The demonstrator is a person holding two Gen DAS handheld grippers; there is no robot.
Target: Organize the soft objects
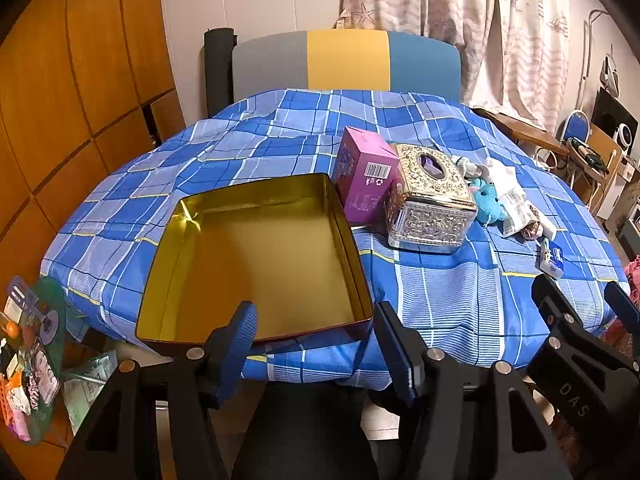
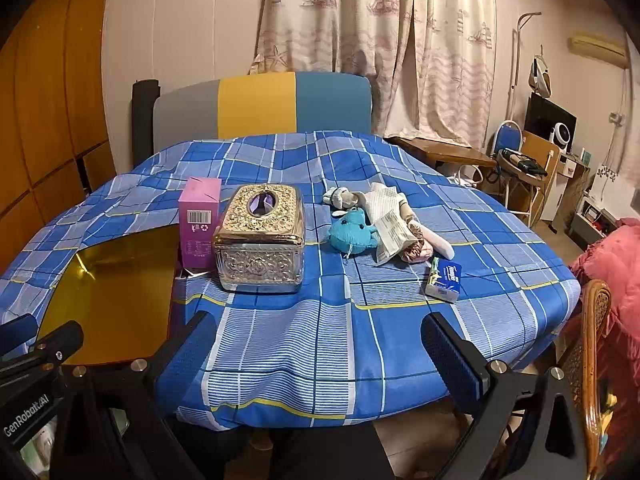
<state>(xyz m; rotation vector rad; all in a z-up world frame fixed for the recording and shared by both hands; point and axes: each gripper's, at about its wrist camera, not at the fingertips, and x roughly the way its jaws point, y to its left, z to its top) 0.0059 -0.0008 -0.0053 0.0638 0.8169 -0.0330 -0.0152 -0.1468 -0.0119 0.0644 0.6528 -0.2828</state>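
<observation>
We see the blue plush toy [image 2: 352,234] lying on the checked tablecloth [image 2: 320,320] of the table, touching a pale doll [image 2: 384,204] and a tagged pouch [image 2: 394,236] on its right. Just left of it stands the ornate tissue box [image 2: 260,236], then the pink carton [image 2: 198,224], then the open gold tin [image 1: 260,256]. A tissue pack [image 2: 444,280] lies nearer the edge. Our left tongs [image 1: 316,344] and right tongs [image 2: 320,356] hang spread wide at the near edge, gripping nothing.
</observation>
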